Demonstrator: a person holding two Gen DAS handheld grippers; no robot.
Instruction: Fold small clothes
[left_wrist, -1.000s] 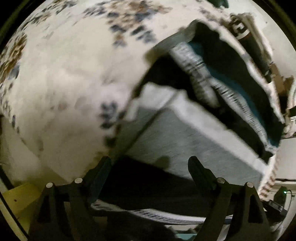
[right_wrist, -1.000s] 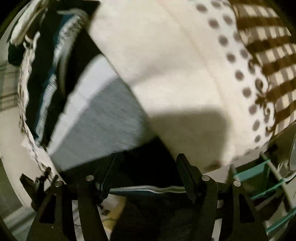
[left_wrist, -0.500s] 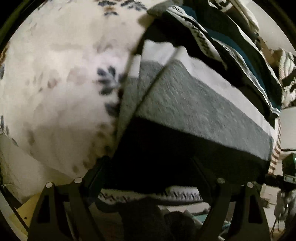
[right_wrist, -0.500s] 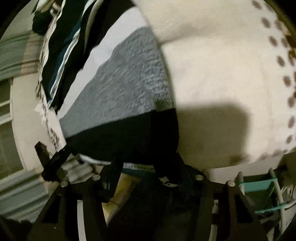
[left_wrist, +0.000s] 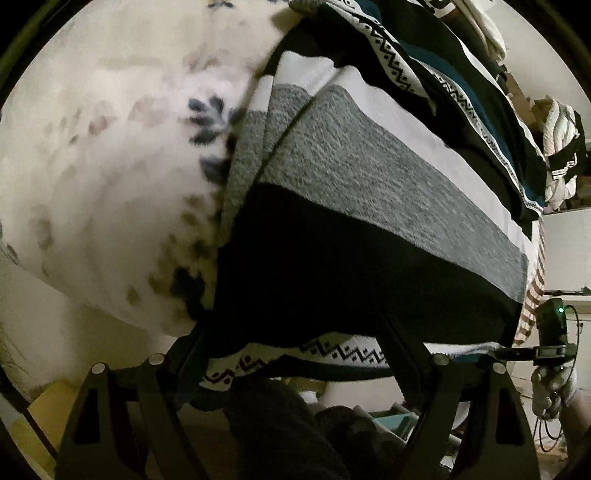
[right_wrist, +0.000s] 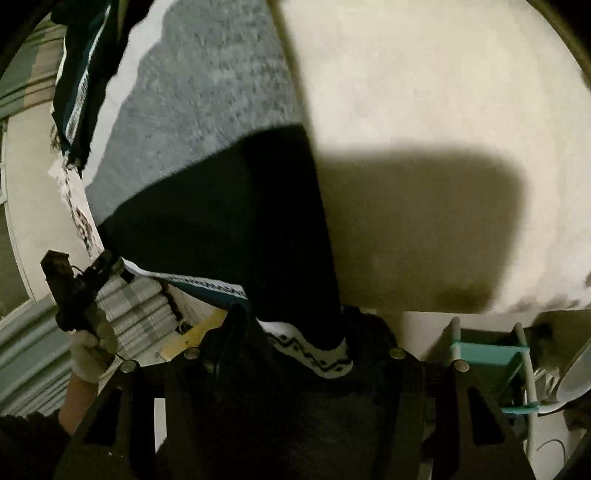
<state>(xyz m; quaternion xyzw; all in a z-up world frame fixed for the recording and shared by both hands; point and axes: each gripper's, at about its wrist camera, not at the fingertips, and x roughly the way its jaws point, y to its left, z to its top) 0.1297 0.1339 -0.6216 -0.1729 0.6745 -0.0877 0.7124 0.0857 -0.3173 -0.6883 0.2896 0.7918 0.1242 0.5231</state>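
Note:
A knit sweater (left_wrist: 369, 206) with black, grey and white bands and a zigzag hem lies folded on the white bed cover (left_wrist: 110, 166). My left gripper (left_wrist: 291, 343) has its fingers spread wide around the sweater's black hem edge, which drapes between them. In the right wrist view the same sweater (right_wrist: 221, 110) fills the upper left, and my right gripper (right_wrist: 291, 332) is shut on its black corner with the zigzag hem (right_wrist: 317, 354). The other gripper (right_wrist: 74, 288) shows at the left, held in a gloved hand.
More patterned dark clothes (left_wrist: 461, 74) lie piled beyond the sweater. The white cover (right_wrist: 443, 110) has flower prints at its edges. A teal rack (right_wrist: 491, 354) stands below the bed edge at the right. The right gripper (left_wrist: 550, 332) shows at the left view's right edge.
Both grippers have moved closer in on the sweater's near black hem. The right gripper has closed on the hem corner; the sweater now fills more of both views.

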